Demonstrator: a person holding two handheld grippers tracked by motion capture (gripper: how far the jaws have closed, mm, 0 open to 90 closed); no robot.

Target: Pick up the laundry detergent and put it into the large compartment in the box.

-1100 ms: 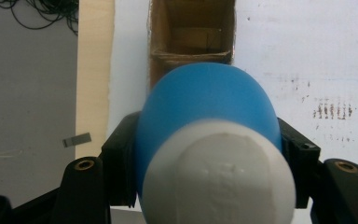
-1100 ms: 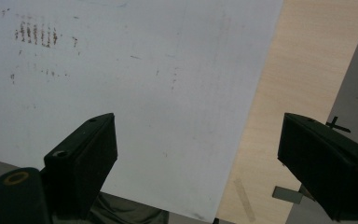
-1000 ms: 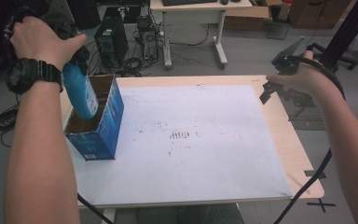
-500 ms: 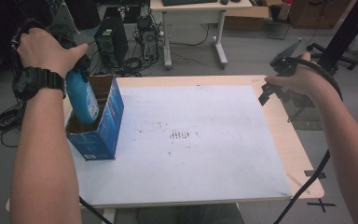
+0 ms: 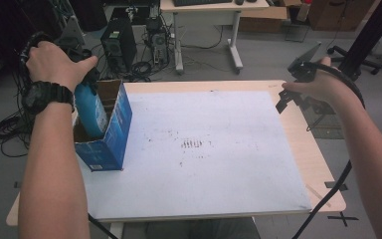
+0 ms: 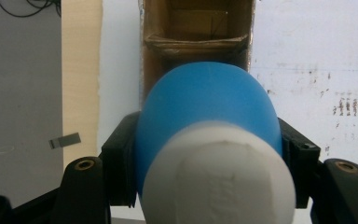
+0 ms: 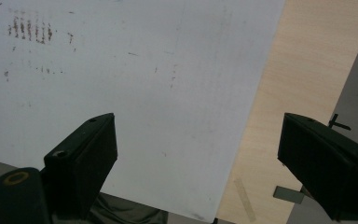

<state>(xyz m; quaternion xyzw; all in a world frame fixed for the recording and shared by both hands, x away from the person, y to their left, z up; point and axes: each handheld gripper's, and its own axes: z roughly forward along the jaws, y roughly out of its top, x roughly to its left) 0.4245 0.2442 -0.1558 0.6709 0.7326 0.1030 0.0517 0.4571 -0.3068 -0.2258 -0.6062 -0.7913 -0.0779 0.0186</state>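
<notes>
White-topped bench: left gripper clamped the blue plastic bottle partly inside the open blue cardboard box; right gripper gaped empty. Off-centre lowering risked tipping the box.

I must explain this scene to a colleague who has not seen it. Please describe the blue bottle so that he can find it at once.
Start at the white board covering the table. At its left edge stands an open blue carton with a brown inside. The blue bottle is halfway inside this carton, gripped by the left gripper; its smooth rounded body and white cap set it apart from the angular carton.
</notes>
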